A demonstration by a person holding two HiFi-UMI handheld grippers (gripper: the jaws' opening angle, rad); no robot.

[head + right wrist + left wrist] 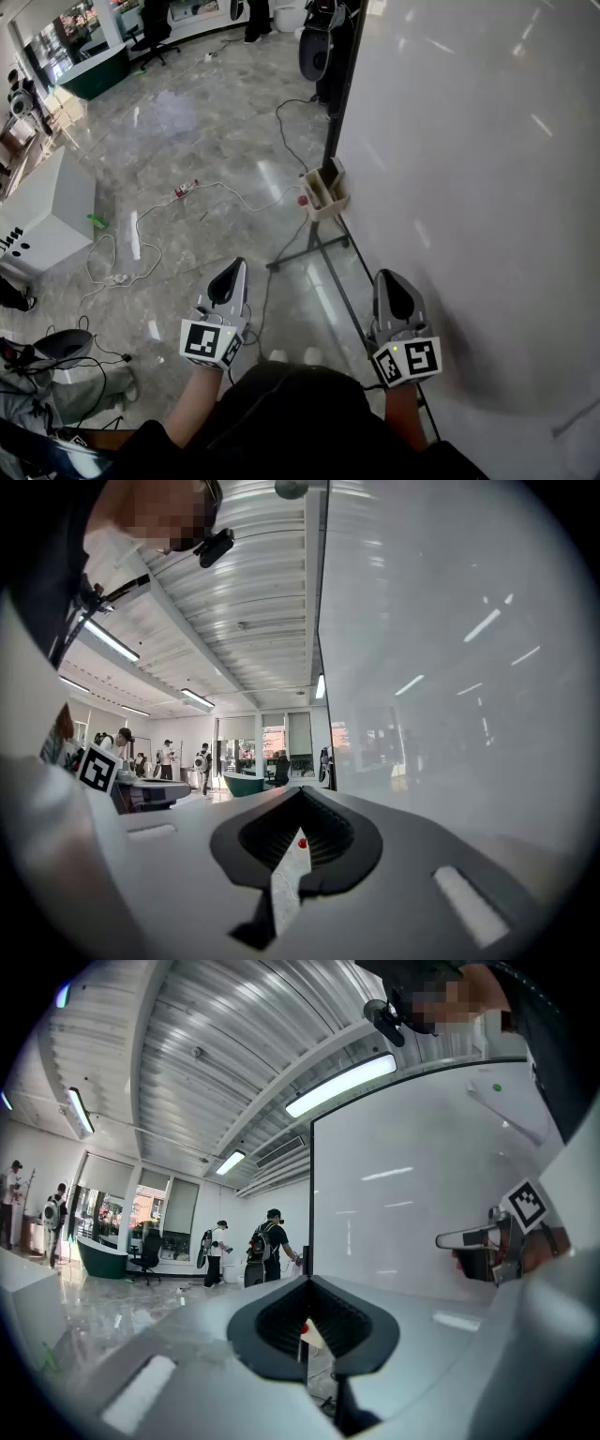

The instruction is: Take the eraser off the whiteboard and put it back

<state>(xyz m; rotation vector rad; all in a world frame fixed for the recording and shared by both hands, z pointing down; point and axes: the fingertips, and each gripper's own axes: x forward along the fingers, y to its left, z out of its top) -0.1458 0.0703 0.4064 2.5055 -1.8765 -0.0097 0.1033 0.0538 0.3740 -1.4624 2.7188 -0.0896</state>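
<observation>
Both hands reach out low in front of the person with forearms level, each marker cube nearest the body. The left claw (232,274) points level ahead, its jaws together on nothing. The right claw (389,281), alongside and apart from it, is likewise closed and empty. A large glossy white whiteboard (469,187) stands just to its right. I cannot make out the eraser. A beige open box (325,190) sits at the board's lower corner, well ahead of both claws.
</observation>
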